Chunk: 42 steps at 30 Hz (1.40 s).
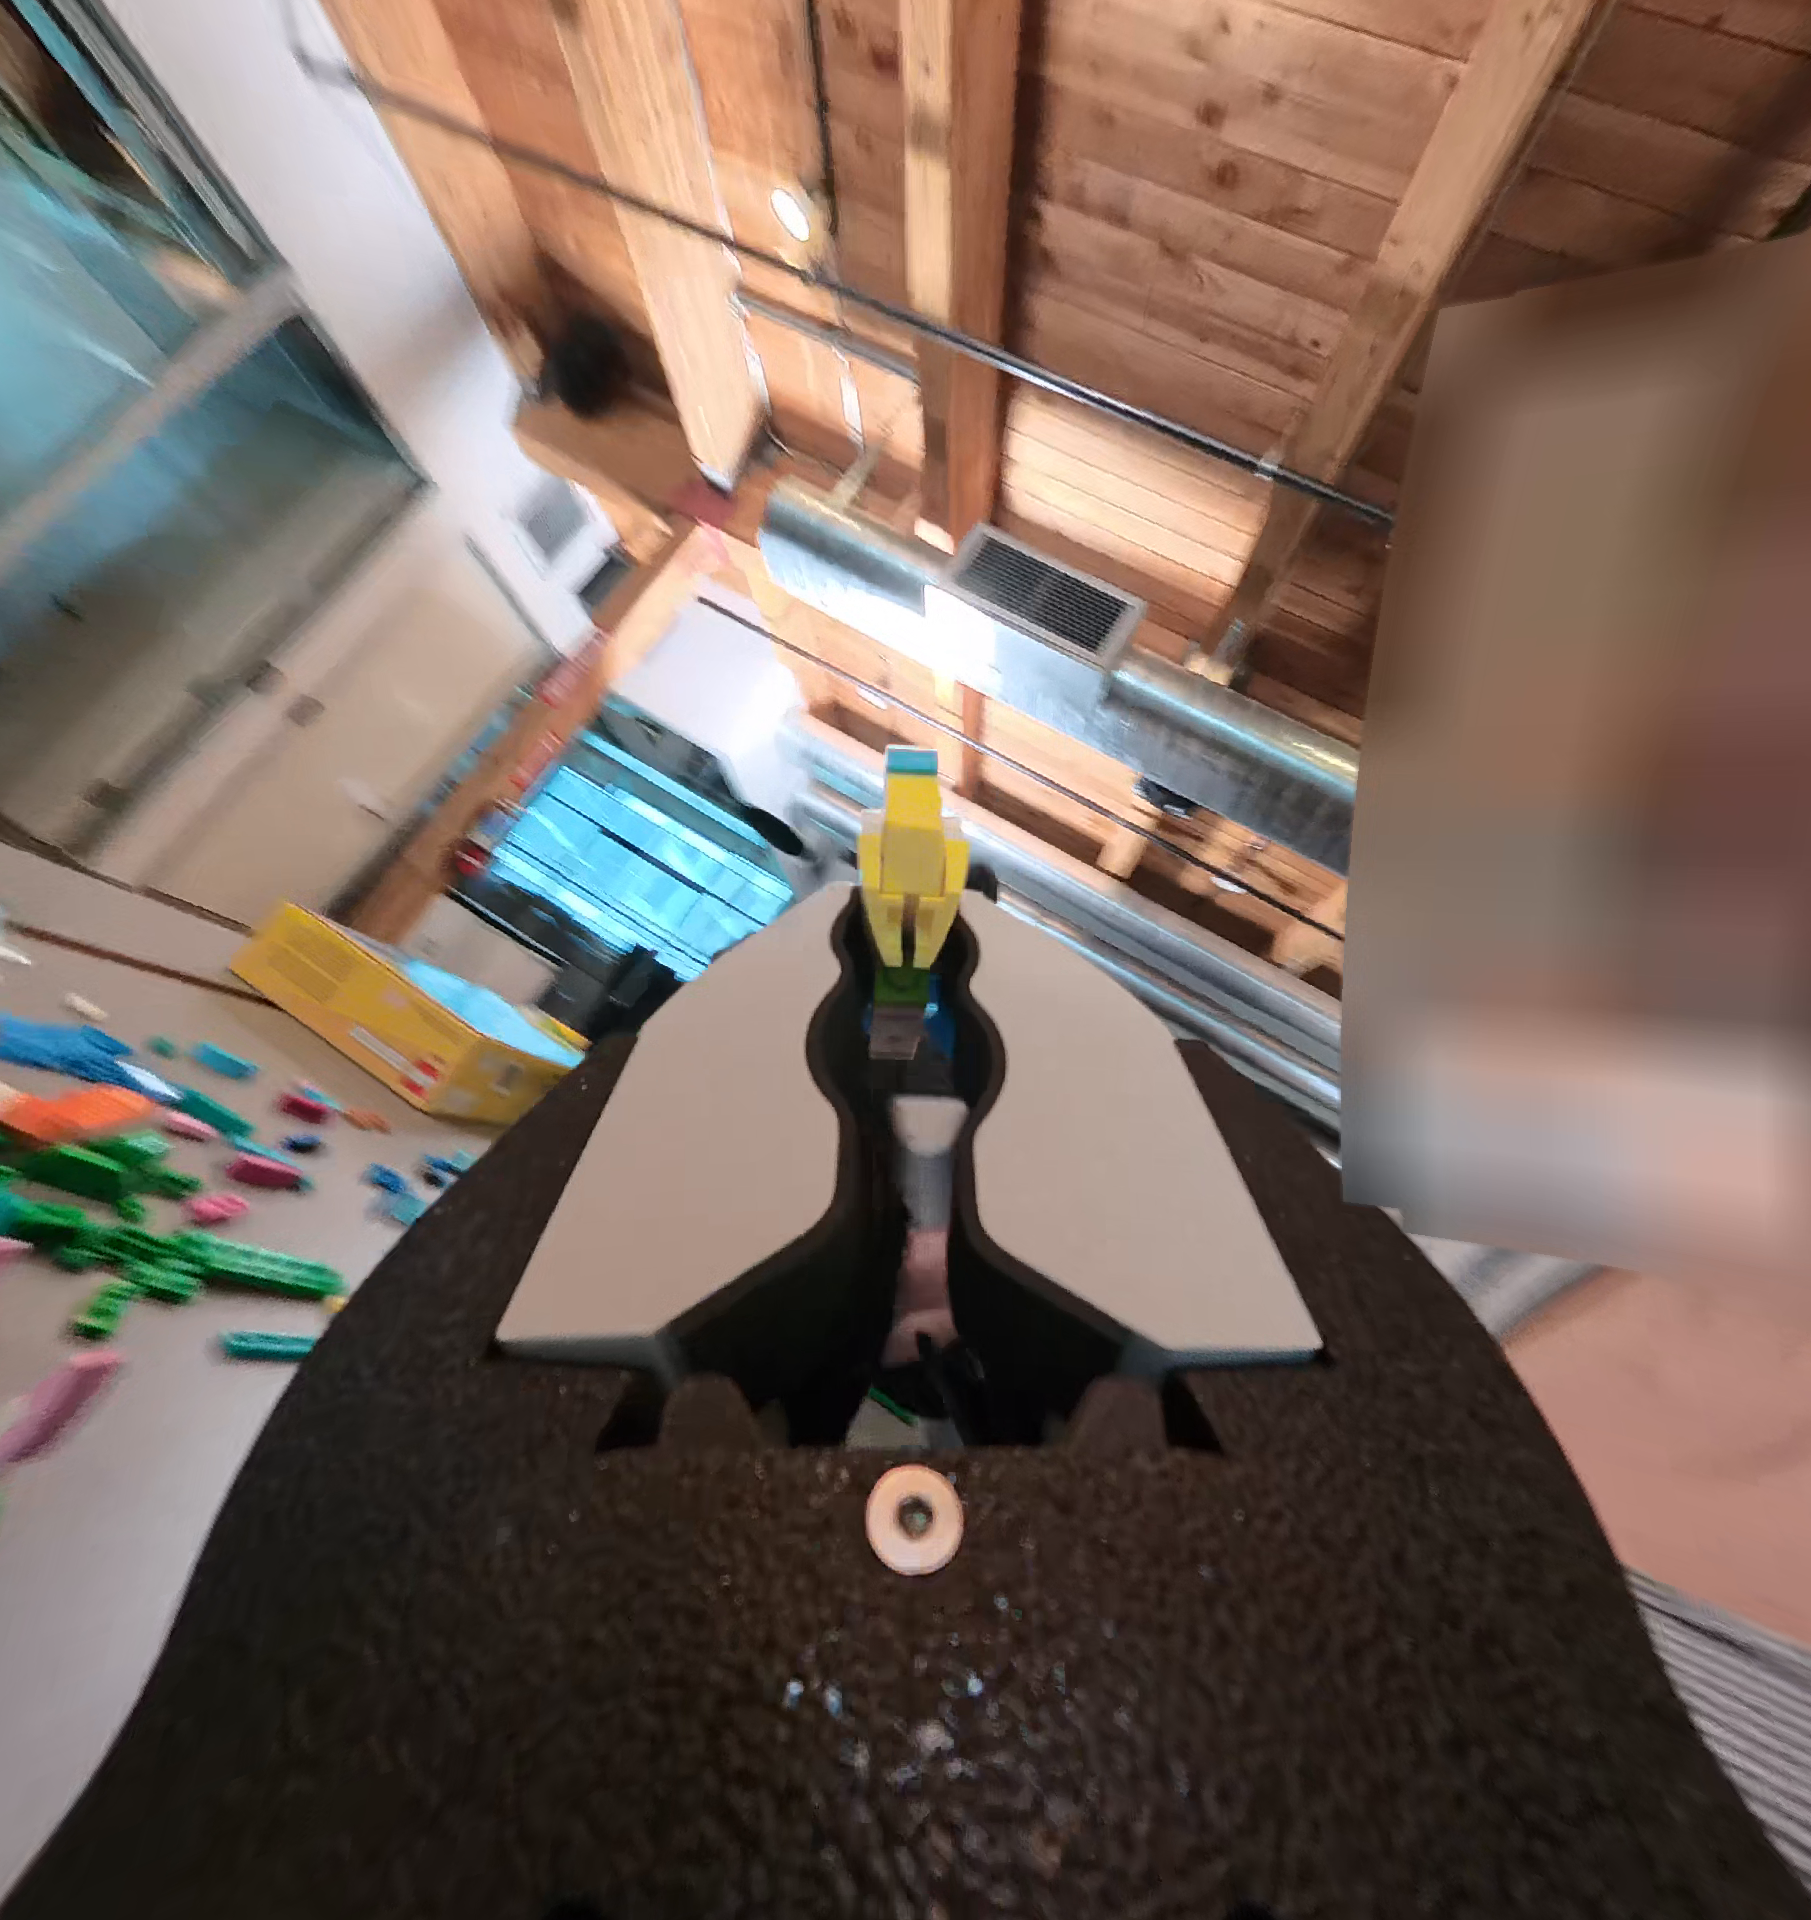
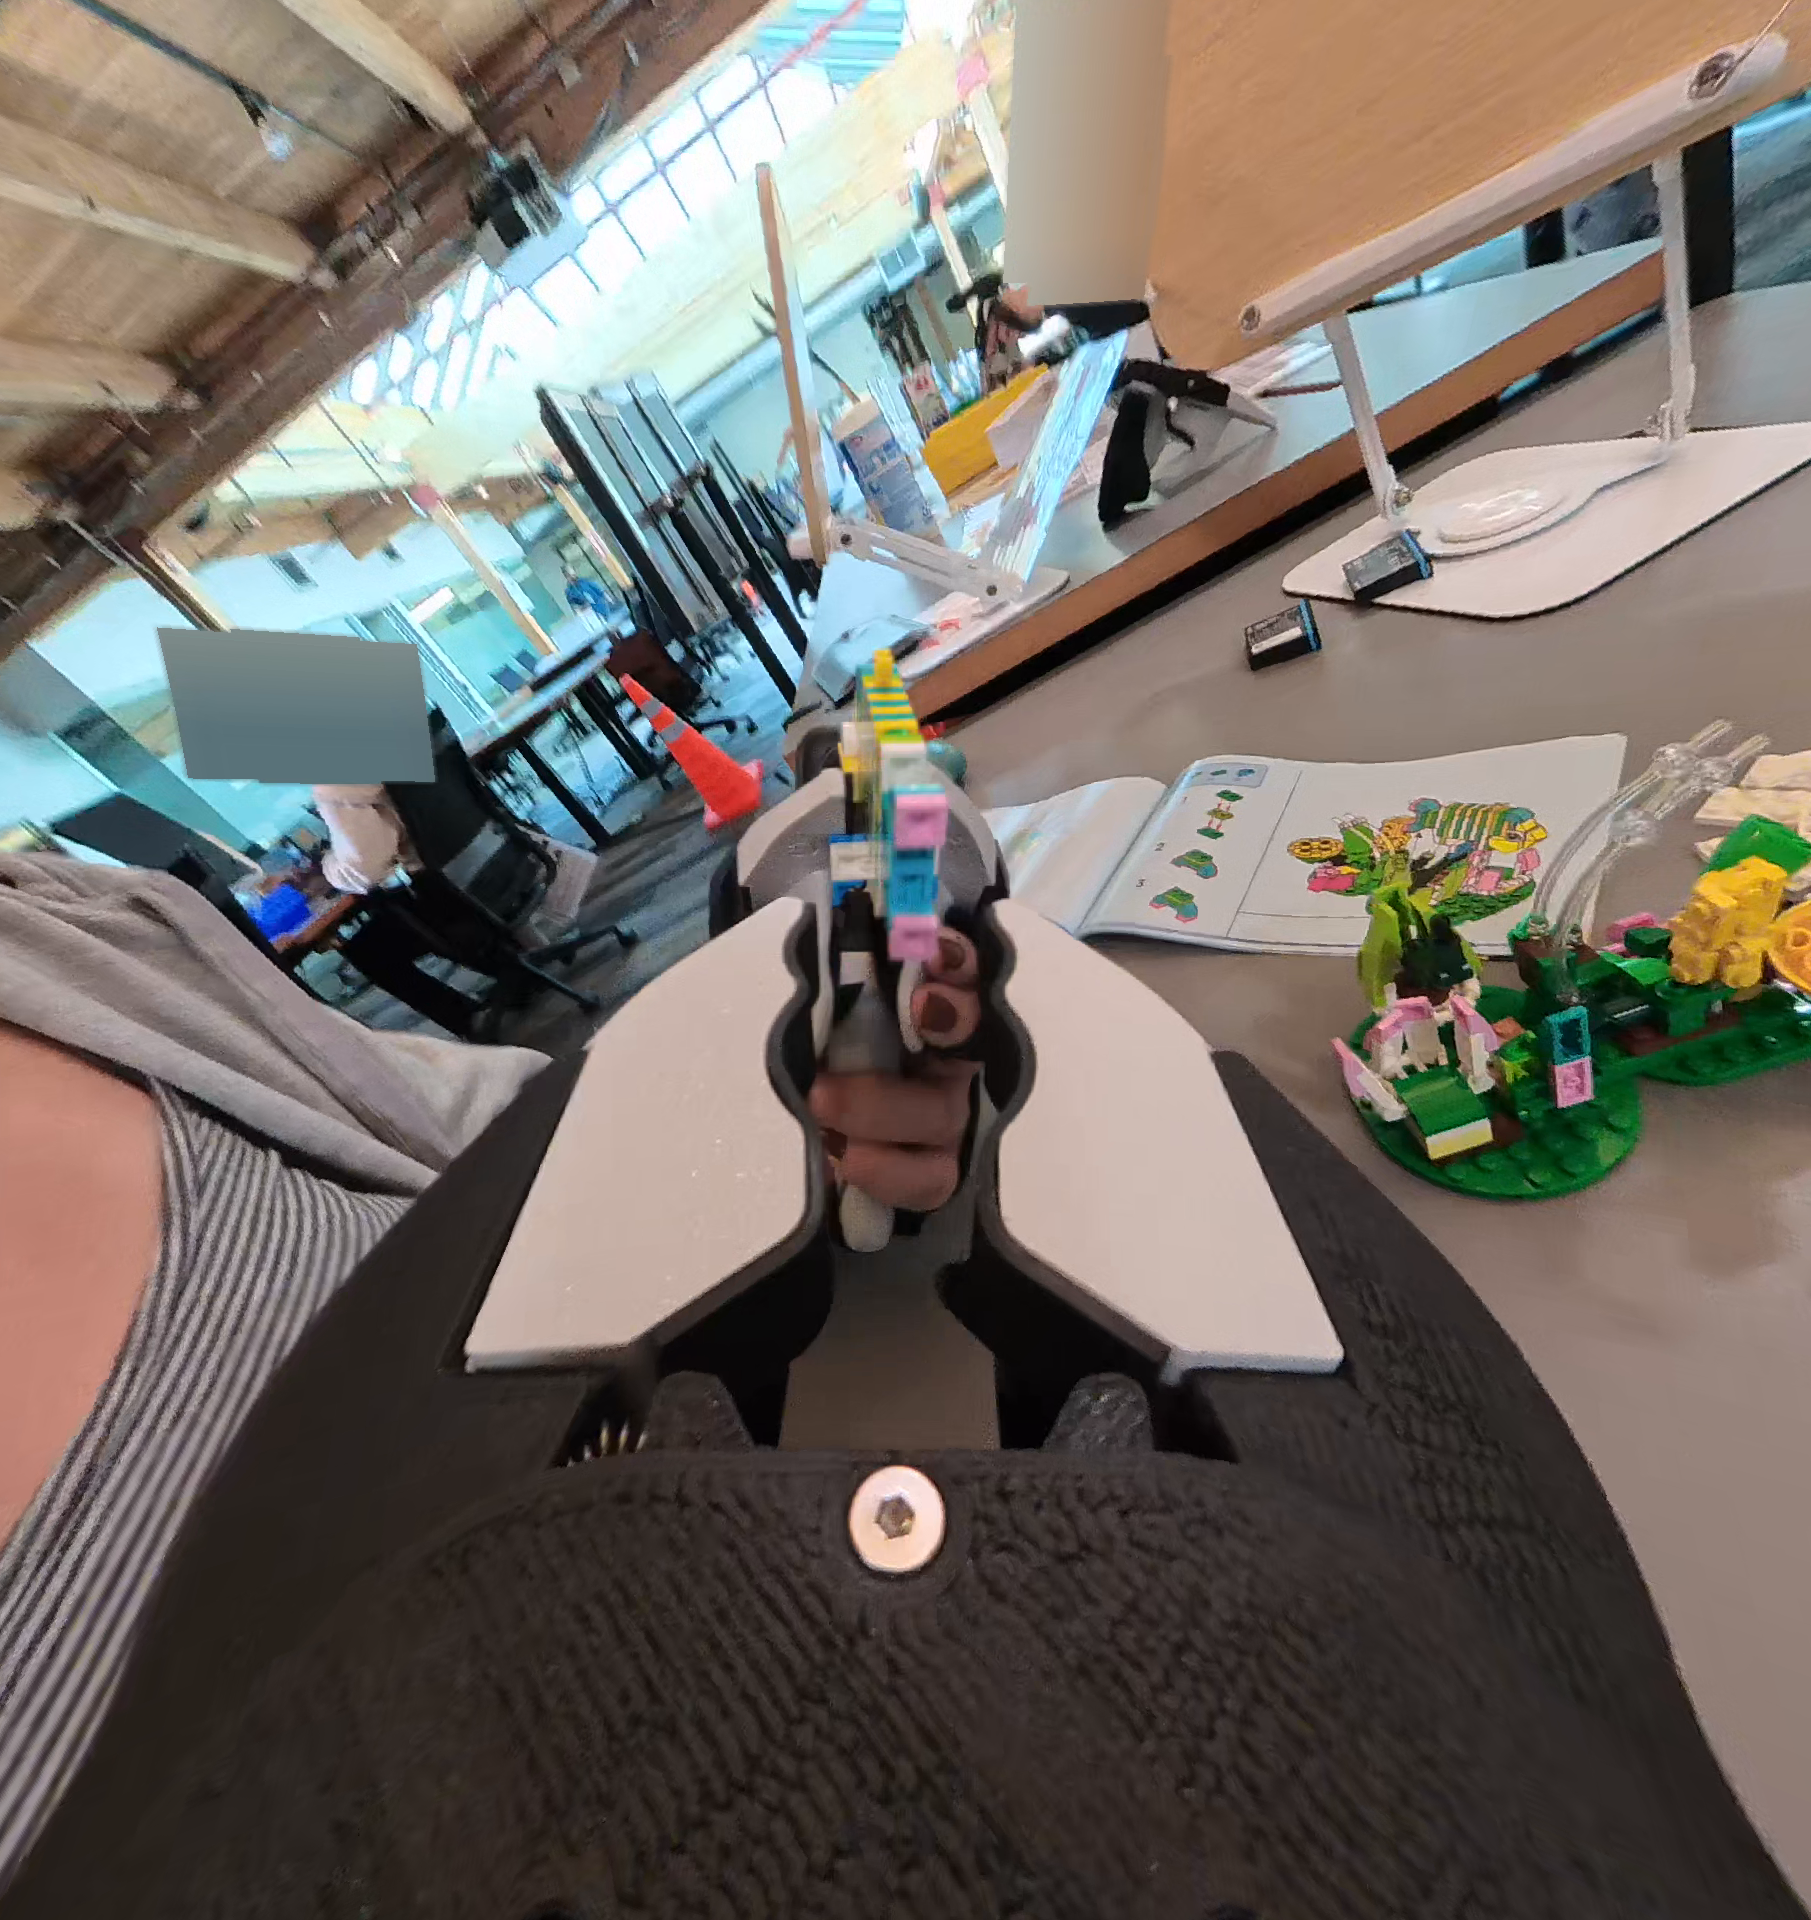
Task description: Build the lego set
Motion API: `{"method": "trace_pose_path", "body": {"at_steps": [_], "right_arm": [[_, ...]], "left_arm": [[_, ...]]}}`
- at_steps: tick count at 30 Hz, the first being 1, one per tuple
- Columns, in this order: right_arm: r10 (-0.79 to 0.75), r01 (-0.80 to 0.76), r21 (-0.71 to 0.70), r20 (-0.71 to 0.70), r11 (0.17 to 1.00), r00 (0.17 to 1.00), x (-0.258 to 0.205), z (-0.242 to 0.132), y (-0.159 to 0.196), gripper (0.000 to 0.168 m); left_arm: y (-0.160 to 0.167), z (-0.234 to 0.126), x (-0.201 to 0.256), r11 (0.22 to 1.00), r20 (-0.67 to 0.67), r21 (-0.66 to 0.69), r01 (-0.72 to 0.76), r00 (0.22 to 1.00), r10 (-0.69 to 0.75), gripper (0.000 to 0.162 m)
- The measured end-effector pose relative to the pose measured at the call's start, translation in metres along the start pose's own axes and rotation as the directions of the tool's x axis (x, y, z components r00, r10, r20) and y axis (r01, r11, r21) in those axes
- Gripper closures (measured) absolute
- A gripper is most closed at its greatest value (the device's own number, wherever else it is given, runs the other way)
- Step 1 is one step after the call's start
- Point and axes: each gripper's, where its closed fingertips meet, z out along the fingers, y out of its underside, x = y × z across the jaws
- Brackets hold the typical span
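The yellow box (image 1: 402,1023) lies on the bench (image 1: 257,1507), contents unseen. Both grippers' jaws are clamped on one small brick assembly (image 2: 906,831): yellow, pink, blue, green.

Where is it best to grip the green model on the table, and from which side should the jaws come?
Probably the round green base plate, from the open near side, low and level. The model carries thin plants and a clear arm on top that a grip from above could snap off.
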Motion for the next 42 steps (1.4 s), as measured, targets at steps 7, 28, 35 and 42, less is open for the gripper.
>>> {"method": "trace_pose_path", "body": {"at_steps": [7,28,35,42], "right_arm": [[0.004,-0.002,0.172,-0.012,0.985,1.0,0.011,-0.021,-0.022,0.14],[0.251,-0.244,-0.18,0.02,0.953,0.968,0.017,-0.001,-0.002,0.141],[0.378,-0.317,-0.448,0.05,0.836,0.925,0.018,0.011,0.013,0.146],[0.363,-0.261,-0.513,0.107,0.818,0.926,0.0,0.017,0.022,0.152]], "left_arm": [[-0.039,-0.015,-0.01,0.987,0.132,0.129,-0.1,0.988,0.083,0.15],[0.006,-0.029,-0.017,-0.553,-0.277,-0.451,-0.701,-0.479,0.833,0.15],[0.018,-0.022,-0.015,-0.901,-0.416,-0.255,-0.351,-0.801,0.43,0.15],[0.026,-0.017,-0.013,-0.935,-0.423,-0.192,-0.3,-0.834,0.354,0.149]]}}
